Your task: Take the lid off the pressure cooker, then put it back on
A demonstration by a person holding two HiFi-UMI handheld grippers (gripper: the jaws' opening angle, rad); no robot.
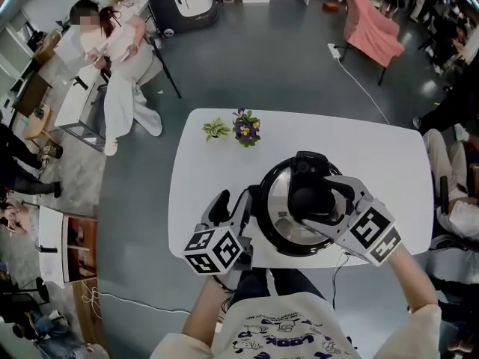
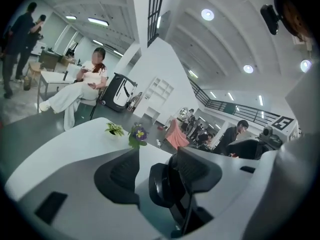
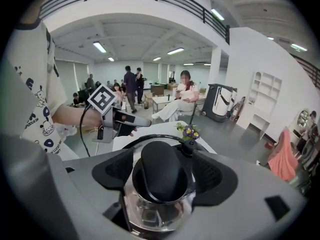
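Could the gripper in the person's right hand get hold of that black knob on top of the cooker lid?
Very likely yes. The right gripper already straddles the black knob on the lid. Its jaws seem to press the knob from both sides, and nothing is in the way.

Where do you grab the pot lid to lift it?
By the black knob in the middle of the lid, from above, one jaw each side. It sticks up; the shiny lid around is flat. The right gripper grips it so.
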